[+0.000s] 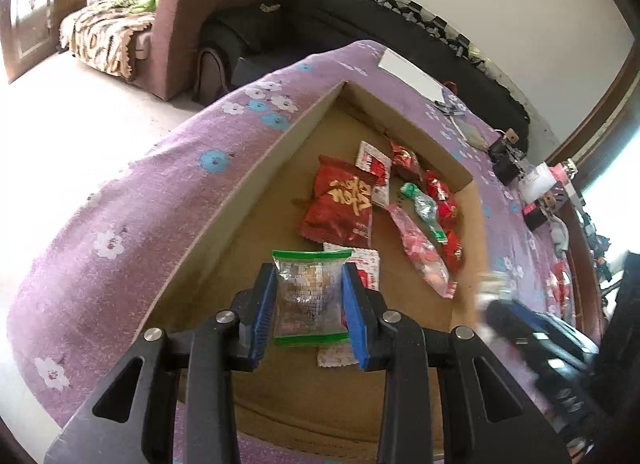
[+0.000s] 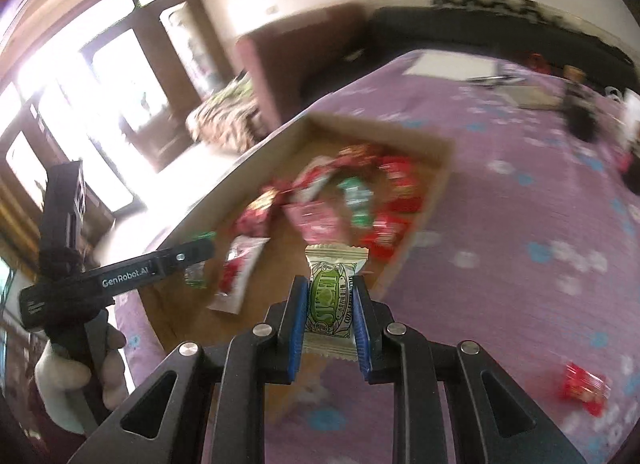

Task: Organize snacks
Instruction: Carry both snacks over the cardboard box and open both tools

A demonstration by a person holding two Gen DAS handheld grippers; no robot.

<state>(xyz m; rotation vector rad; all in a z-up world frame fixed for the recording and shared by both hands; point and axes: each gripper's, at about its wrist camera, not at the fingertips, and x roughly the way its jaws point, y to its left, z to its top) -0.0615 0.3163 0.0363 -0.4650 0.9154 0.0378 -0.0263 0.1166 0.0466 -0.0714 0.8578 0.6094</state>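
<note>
You are holding a clear packet (image 1: 310, 298) clamped in the left tongs (image 1: 308, 300) right above the cardboard box (image 1: 256, 183); the right tongs (image 2: 330, 318) are gripping a cream packet (image 2: 332, 300) upright, over the worktop (image 2: 500, 264), the box just ahead.

"GenRobot.AI" stood in white on the black left gripper (image 2: 199, 254) at nine o'clock in the right wrist view. The cream packet (image 2: 332, 300) at centre bore green lettering, too distorted to read. Gold script on the red bag (image 1: 339, 205) stayed unreadable.
</note>
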